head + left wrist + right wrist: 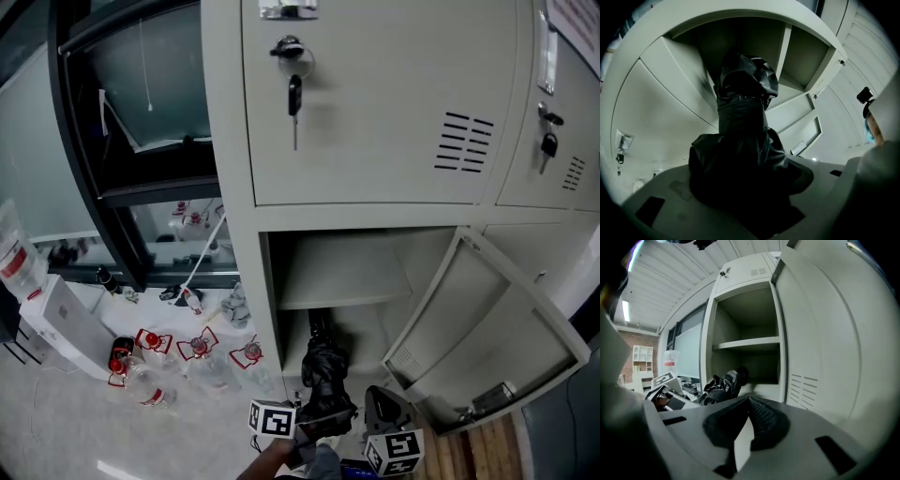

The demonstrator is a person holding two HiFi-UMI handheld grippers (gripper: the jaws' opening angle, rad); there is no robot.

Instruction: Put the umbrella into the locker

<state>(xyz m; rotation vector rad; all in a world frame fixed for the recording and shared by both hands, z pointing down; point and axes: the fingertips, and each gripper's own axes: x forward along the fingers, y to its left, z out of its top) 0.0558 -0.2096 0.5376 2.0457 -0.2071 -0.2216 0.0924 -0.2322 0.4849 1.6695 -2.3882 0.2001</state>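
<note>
— Where is the umbrella (324, 367) seen?
— It is gripped tight by the left gripper (750, 199), and its far end is poked past the front edge of the locker (232, 141), under the shelf (342, 274).
— And the right gripper (749, 402)?
— Its jaws are pressed together on nothing, near the open door (487, 328).

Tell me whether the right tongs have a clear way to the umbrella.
Probably yes: the right tongs sit empty beside the umbrella, nothing between them, with the locker door swung aside. They are shut, though, and the left tongs grip it.
</note>
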